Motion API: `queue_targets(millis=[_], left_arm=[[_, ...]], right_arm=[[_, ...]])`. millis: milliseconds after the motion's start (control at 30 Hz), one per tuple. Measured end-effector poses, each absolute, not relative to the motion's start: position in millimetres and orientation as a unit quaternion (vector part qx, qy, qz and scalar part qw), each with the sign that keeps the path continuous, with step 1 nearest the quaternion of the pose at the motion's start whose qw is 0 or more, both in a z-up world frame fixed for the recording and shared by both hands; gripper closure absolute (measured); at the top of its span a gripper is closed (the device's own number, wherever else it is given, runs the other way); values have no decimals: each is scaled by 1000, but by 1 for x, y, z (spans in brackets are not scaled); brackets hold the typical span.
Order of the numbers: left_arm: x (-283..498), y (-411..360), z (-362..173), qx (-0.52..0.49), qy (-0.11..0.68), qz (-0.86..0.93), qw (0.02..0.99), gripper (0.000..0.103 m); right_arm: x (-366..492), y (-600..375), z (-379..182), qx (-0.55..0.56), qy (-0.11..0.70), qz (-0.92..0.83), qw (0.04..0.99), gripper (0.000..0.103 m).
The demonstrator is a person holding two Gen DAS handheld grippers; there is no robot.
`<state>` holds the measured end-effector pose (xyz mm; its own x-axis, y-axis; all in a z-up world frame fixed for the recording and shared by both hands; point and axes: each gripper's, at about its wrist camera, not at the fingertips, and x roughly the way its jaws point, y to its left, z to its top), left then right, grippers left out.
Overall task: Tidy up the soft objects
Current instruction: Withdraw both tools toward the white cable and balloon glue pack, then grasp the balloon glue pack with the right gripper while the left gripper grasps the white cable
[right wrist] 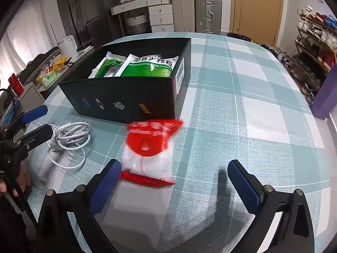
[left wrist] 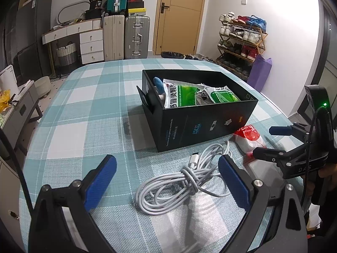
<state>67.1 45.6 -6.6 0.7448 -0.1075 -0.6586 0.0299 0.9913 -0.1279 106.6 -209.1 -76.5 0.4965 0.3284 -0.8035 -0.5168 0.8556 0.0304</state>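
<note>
A black open box (left wrist: 202, 124) (right wrist: 130, 97) stands on the checked table and holds green-and-white packets (left wrist: 181, 94) (right wrist: 147, 67) and a blue soft toy (left wrist: 158, 82). A coiled white cable (left wrist: 189, 179) (right wrist: 67, 139) lies on the cloth in front of the box, between the fingers of my open left gripper (left wrist: 168, 179). A red-and-white bag of cotton (right wrist: 151, 151) (left wrist: 249, 139) lies beside the box, just ahead of my open right gripper (right wrist: 174, 181), close to its left finger. The right gripper also shows in the left wrist view (left wrist: 271, 141), the left gripper in the right wrist view (right wrist: 42, 122).
A clear bubble-wrap sheet (left wrist: 195, 215) lies under the cable. The table (left wrist: 84, 109) has a teal checked cloth. Behind it are suitcases (left wrist: 126, 38), white drawers (left wrist: 90, 42), a door (left wrist: 181, 16) and a shoe rack (left wrist: 240, 40).
</note>
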Motion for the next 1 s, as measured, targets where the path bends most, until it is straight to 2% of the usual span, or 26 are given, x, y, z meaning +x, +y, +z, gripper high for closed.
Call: queue_targets(millis=[567, 633, 700, 900, 1000], left_arm=[[67, 43, -8, -52, 360, -42, 931, 5], [67, 41, -8, -48, 359, -43, 931, 5], [66, 40, -8, -44, 358, -46, 931, 5], [64, 31, -7, -36, 367, -61, 927, 5], [65, 30, -9, -34, 376, -63, 924, 5]], right_arm=[[111, -183, -79, -123, 437, 251, 855, 3], [112, -182, -80, -124, 440, 253, 853, 8], [111, -183, -80, -121, 437, 264, 851, 21], [106, -181, -81, -125, 433, 280, 847, 34], [105, -181, -80, -129, 431, 283, 847, 37]])
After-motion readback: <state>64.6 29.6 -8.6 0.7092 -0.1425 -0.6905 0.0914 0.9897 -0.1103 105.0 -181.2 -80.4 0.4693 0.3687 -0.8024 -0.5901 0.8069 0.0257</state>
